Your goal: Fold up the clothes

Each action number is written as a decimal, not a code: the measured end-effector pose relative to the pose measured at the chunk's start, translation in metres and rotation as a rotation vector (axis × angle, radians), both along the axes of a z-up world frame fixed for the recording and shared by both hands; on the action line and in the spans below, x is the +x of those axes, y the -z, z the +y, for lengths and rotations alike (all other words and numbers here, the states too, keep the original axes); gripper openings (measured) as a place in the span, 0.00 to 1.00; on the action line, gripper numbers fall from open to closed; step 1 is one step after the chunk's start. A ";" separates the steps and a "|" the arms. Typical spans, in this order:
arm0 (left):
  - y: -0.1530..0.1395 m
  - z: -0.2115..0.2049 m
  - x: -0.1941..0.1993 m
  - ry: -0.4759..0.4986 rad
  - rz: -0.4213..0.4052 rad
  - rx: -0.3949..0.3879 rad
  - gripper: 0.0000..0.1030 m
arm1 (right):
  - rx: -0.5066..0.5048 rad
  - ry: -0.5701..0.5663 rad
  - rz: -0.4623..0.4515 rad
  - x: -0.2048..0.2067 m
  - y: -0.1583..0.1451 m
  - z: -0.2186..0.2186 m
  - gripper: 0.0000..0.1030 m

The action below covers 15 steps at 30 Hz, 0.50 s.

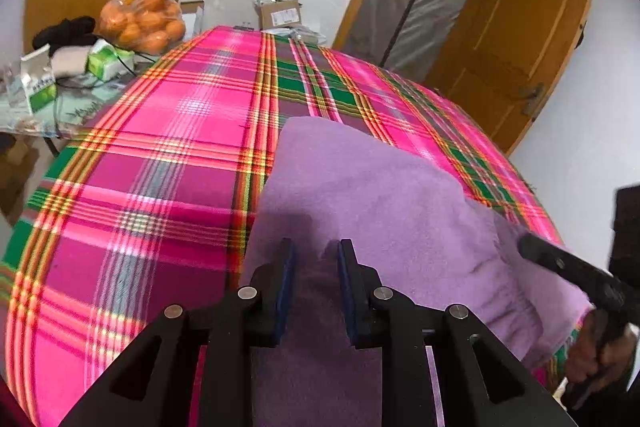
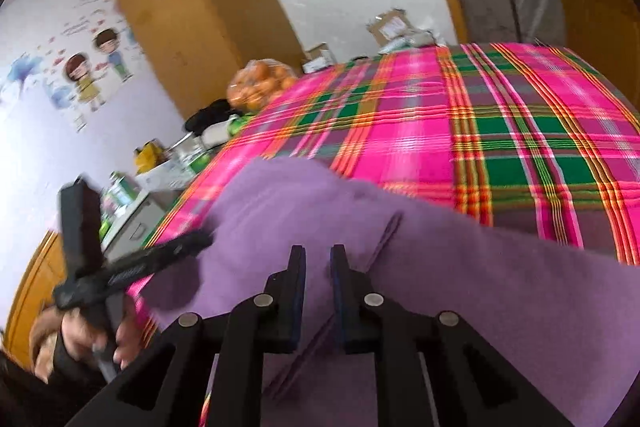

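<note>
A purple fleece garment (image 1: 380, 195) lies on the pink and green plaid bed cover (image 1: 160, 155), near its front right part. In the left wrist view my left gripper (image 1: 316, 251) is shut on a bunched fold of the garment's near edge. My right gripper (image 1: 560, 261) shows at the right edge of that view, held by a hand, its tip on the garment's right side. In the right wrist view my right gripper (image 2: 318, 255) is shut on the purple garment (image 2: 460, 267), with a seam running between its fingers. The left gripper (image 2: 160, 259) bites the garment's left edge.
A bag of oranges (image 1: 144, 19), black cloth, and green and white boxes (image 1: 110, 61) crowd a side table left of the bed. Cardboard boxes (image 1: 280, 13) stand behind the bed. An open wooden door (image 1: 516, 39) is at the right. The plaid cover stretches far ahead.
</note>
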<state>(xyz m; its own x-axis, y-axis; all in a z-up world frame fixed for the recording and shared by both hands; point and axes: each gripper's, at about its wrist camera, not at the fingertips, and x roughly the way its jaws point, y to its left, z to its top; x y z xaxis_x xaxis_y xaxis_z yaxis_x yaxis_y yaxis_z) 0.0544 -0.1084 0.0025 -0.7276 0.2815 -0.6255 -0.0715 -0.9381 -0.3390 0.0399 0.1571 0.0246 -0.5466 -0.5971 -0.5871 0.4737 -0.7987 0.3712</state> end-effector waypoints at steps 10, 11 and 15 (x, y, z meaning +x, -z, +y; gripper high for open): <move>-0.015 0.049 0.028 -0.003 0.019 -0.092 0.22 | 0.106 -0.063 0.104 0.059 0.012 -0.002 0.14; -0.015 0.055 0.028 0.003 0.019 -0.102 0.22 | 0.109 -0.061 0.112 0.061 0.011 0.001 0.14; -0.013 0.079 0.028 0.026 0.012 -0.130 0.22 | 0.112 -0.041 0.089 0.065 0.018 0.013 0.14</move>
<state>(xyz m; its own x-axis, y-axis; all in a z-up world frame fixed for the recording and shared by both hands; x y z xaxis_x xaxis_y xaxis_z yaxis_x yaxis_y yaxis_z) 0.0820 -0.0298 0.0151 -0.7290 0.2176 -0.6490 -0.0999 -0.9718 -0.2135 0.1046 0.1704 0.0066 -0.5763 -0.5529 -0.6018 0.5335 -0.8124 0.2355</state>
